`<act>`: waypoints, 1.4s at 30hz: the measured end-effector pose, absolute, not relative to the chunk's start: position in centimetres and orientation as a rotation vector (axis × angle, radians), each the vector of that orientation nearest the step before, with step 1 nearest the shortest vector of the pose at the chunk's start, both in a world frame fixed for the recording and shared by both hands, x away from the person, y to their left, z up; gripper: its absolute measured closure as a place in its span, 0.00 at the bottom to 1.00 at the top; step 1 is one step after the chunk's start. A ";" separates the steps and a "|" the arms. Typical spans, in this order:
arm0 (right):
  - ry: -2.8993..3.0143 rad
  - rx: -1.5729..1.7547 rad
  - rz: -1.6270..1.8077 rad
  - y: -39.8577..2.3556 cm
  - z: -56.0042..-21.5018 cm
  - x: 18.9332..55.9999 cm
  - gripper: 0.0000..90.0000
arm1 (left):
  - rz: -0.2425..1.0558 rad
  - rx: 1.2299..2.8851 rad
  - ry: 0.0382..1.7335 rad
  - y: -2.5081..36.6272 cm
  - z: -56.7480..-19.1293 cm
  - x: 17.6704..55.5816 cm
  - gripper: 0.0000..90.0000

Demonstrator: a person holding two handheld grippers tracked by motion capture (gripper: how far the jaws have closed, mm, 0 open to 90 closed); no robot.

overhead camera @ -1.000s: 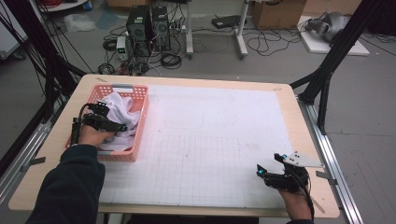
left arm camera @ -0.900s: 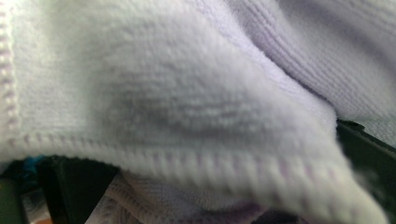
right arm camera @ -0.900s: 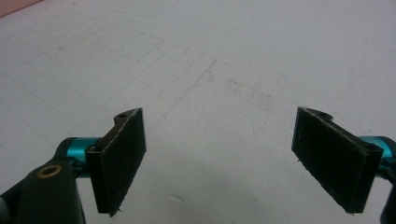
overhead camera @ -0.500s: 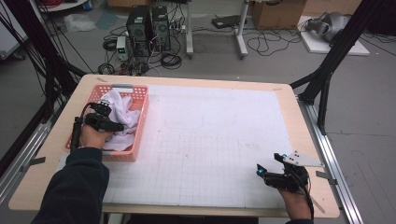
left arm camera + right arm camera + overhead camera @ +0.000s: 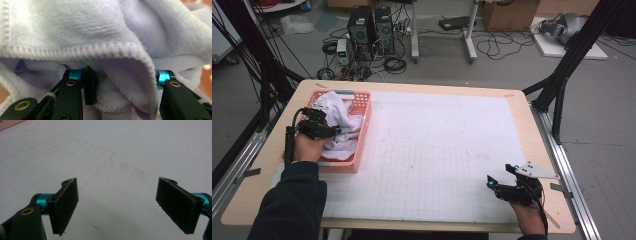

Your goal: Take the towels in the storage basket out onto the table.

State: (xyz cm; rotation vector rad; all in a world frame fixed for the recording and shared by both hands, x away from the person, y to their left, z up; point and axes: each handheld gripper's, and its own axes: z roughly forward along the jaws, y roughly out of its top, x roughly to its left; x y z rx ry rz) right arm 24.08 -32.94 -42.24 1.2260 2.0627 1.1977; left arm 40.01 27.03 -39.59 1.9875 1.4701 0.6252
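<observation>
Left hand-held gripper (image 5: 334, 131) sits inside the pink plastic basket (image 5: 362, 135) at the desk's (image 5: 452, 150) left side, and its jaws have just been closing, from wide open to roughly half open. In the left gripper view a thick hemmed fold of the pale lilac towel (image 5: 120, 75) lies between the two black jaws; one pad already touches the cloth, while the other jaw's contact is hidden by the fold, so a firm grip cannot be confirmed. Compared with a second ago, the hand has barely shifted and the towel is still heaped in the basket. This suggests the grasp is being made, with lifting the towel out as the likely next step. Right hand-held gripper (image 5: 492, 184) rests near the desk's front right corner, jaws spread wide and empty over the gridded white mat (image 5: 120, 152).
</observation>
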 end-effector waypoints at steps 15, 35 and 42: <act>2.059 1.236 1.202 -32.9 -42.1 23.9 0.18 | 0.664 1.802 1.359 28.5 -37.6 38.2 0.63; 2.057 1.225 1.209 -32.7 -42.1 24.0 0.18 | 0.756 1.643 1.168 29.1 -34.0 35.5 0.62; 2.055 1.220 1.211 -32.7 -42.1 24.0 0.18 | 0.760 1.618 1.088 28.3 -32.1 34.8 0.62</act>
